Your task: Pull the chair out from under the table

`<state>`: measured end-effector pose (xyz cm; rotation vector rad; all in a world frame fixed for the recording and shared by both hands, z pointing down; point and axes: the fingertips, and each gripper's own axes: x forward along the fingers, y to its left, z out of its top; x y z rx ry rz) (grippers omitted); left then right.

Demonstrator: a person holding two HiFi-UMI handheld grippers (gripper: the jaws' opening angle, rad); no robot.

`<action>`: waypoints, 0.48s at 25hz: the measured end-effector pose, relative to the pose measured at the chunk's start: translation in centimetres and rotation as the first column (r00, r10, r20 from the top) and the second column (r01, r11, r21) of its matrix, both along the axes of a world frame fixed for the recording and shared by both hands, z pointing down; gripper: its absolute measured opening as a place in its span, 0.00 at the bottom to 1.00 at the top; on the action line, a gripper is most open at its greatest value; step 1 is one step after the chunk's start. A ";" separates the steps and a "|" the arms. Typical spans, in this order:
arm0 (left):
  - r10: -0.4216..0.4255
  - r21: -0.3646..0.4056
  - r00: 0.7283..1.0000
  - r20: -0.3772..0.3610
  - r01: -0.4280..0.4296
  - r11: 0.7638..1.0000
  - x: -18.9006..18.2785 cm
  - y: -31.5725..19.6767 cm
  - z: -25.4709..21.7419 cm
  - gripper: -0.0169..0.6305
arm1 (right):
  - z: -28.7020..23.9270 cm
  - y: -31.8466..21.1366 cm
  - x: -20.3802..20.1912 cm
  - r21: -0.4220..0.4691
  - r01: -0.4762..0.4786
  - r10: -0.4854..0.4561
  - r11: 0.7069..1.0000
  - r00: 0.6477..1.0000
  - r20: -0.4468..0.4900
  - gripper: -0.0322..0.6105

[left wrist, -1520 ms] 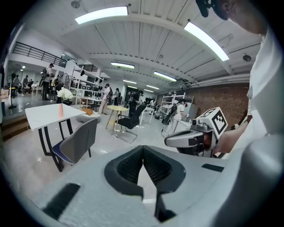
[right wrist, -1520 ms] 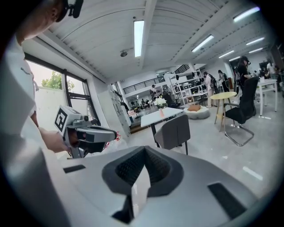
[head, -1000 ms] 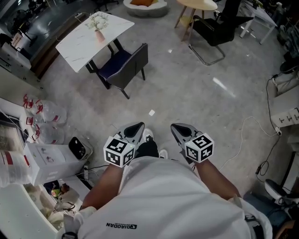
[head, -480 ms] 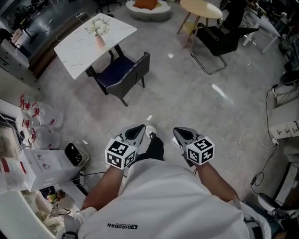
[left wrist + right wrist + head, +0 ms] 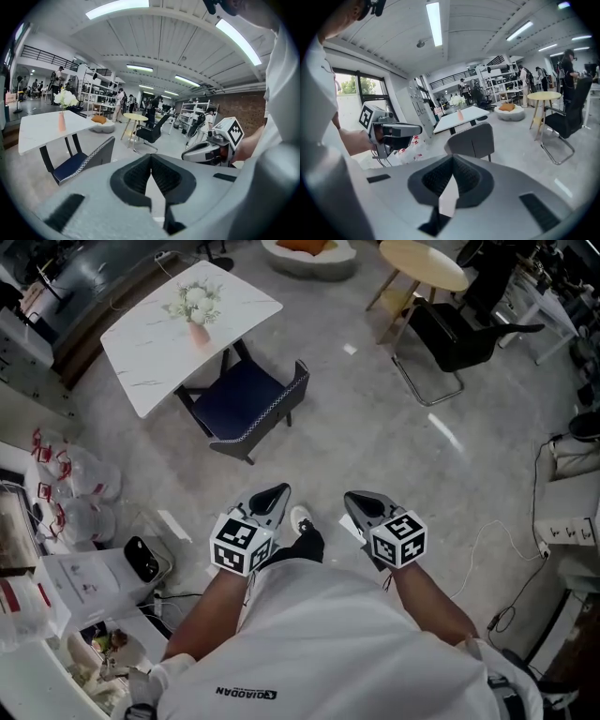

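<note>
Chair (image 5: 246, 399) is tucked under the table (image 5: 150, 343), well ahead and leftward, back turned this way; left claw (image 5: 270, 500) is placed nearer than right claw (image 5: 362, 504); both are closed on nothing.

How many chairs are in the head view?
2. A dark blue chair sits partly under the white table at upper left; a black chair stands by the round yellow table at upper right. More may hide at the edges.

Two tables: one white table (image 5: 155, 357), one round table (image 5: 424, 263). Two chairs: one blue chair (image 5: 246, 397), one black chair (image 5: 459, 334). One vase (image 5: 198, 333) of flowers. Two grippers: left gripper (image 5: 275, 496), right gripper (image 5: 360, 502). Perhaps three plastic bags (image 5: 91, 474) at the floor's left edge.
</note>
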<state>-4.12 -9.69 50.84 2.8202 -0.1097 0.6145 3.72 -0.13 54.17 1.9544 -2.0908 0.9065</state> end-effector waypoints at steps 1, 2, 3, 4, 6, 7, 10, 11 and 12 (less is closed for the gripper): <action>-0.004 0.000 1.000 0.001 0.004 1.000 0.7 -1.2 -0.1 0.04 | -0.1 -1.3 0.7 -0.001 0.008 -0.008 1.000 1.000 -0.001 0.06; -0.009 0.002 1.000 0.002 0.009 1.000 1.4 -2.3 -0.2 0.04 | -0.3 -2.6 1.3 -0.001 0.018 -0.018 1.000 1.000 -0.004 0.06; -0.013 0.003 1.000 0.002 0.013 1.000 2.1 -3.5 -0.3 0.04 | -0.6 -3.8 1.9 0.000 0.028 -0.028 1.000 1.000 -0.009 0.06; -0.019 0.003 1.000 0.000 0.019 1.000 2.7 -4.6 -0.5 0.04 | -0.8 -5.0 2.6 0.002 0.037 -0.037 0.999 0.999 -0.014 0.06; -0.030 0.006 1.000 -0.008 0.030 1.000 4.1 -6.9 -0.9 0.04 | -1.3 -7.4 3.9 0.005 0.052 -0.052 0.999 0.998 -0.023 0.06; -0.037 0.008 0.999 -0.013 0.037 0.999 4.8 -8.1 -1.1 0.04 | -1.5 -8.6 4.6 0.006 0.059 -0.059 0.998 0.998 -0.026 0.06; -0.057 0.015 0.998 -0.025 0.058 0.998 6.2 -11.0 -1.5 0.04 | -1.7 -11.8 6.1 0.006 0.083 -0.083 0.997 0.996 -0.039 0.06; -0.064 0.019 0.998 -0.028 0.065 0.998 6.4 -11.9 -1.6 0.04 | -1.8 -12.8 6.5 0.006 0.092 -0.092 0.996 0.995 -0.042 0.06; -0.071 0.023 0.997 -0.029 0.072 0.997 6.6 -12.7 -1.7 0.04 | -1.9 -13.7 6.7 0.008 0.101 -0.101 0.995 0.994 -0.045 0.06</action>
